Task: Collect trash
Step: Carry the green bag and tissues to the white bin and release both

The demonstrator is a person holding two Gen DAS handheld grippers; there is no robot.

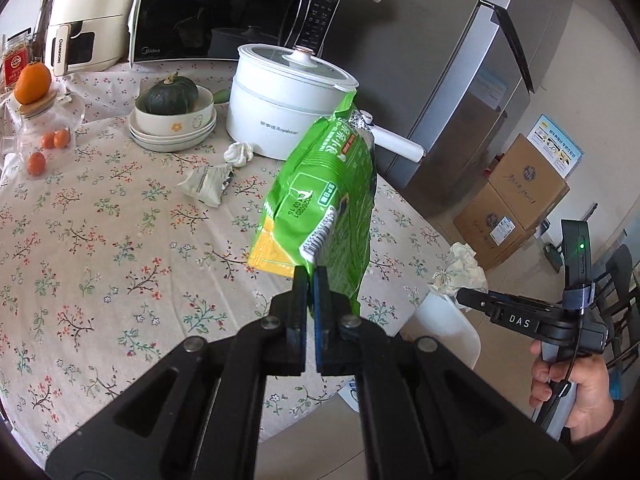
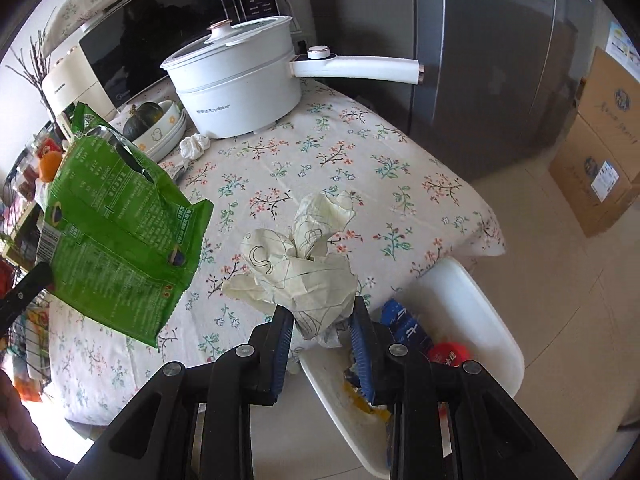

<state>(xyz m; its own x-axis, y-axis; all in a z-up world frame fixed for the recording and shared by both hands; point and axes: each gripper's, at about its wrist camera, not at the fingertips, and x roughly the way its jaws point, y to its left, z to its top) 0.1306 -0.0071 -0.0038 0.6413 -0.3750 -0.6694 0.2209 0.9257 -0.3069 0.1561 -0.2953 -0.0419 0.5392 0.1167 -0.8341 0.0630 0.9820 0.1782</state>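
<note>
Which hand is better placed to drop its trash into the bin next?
Right, probably. Its tool holds the crumpled paper almost above the white bin beside the table. The left tool holds the green bag over the tablecloth.

A home kitchen here. Microwave (image 1: pixel 224 12) upper left, fridge (image 1: pixel 472 80) at right. Cooking pot (image 1: pixel 288 100) on the floral table (image 1: pixel 100 240).

1. One green snack bag (image 1: pixel 332 200) was in view.
2. Two crumpled papers: one cream with line drawings (image 2: pixel 304 264), one small white wad (image 1: pixel 239 154).
3. One crushed white wrapper (image 1: pixel 208 184) lay on the tablecloth.
4. One white electric pot (image 1: pixel 288 108) stood there.
5. One green pumpkin (image 1: pixel 171 95) sat in a bowl.
6. Two cardboard boxes (image 1: pixel 516 200) were stacked.
7. One microwave (image 1: pixel 224 12) stood behind.
8. One large orange (image 1: pixel 33 83) and three small ones (image 1: pixel 55 139) showed.
</note>
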